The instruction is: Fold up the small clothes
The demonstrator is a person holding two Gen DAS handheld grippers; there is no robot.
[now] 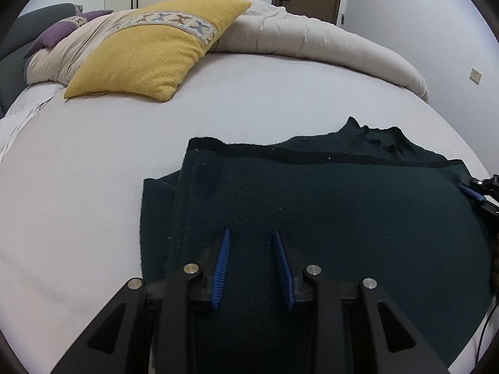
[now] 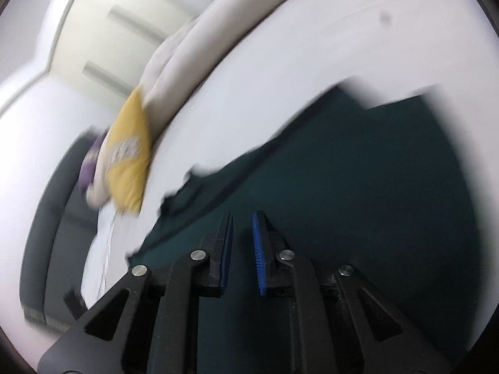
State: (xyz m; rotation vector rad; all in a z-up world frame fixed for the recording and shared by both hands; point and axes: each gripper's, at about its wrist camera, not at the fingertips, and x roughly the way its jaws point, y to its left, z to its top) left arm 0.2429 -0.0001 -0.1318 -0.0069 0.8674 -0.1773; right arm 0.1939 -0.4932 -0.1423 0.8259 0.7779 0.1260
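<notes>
My left gripper (image 1: 252, 233) — jaws apart, nothing between them, over the dark green sweater (image 1: 327, 205) | my right gripper (image 2: 242, 218) — narrow gap, nothing gripped | sweater folded flat on the bed sheet (image 1: 93, 171), long axis crossways, collar away from me | beyond: yellow pillow (image 1: 149, 53), beige duvet (image 1: 312, 37)

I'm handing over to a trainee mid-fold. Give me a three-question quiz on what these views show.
1. True or false: the left gripper has cloth pinched between its jaws.
2. What lies on the bed behind the sweater? A) yellow pillow B) red towel C) laptop
3. Fill in: the sweater is dark ____.

Key: 1 false, its jaws stand apart over the sweater; 2 A; 3 green.
</notes>
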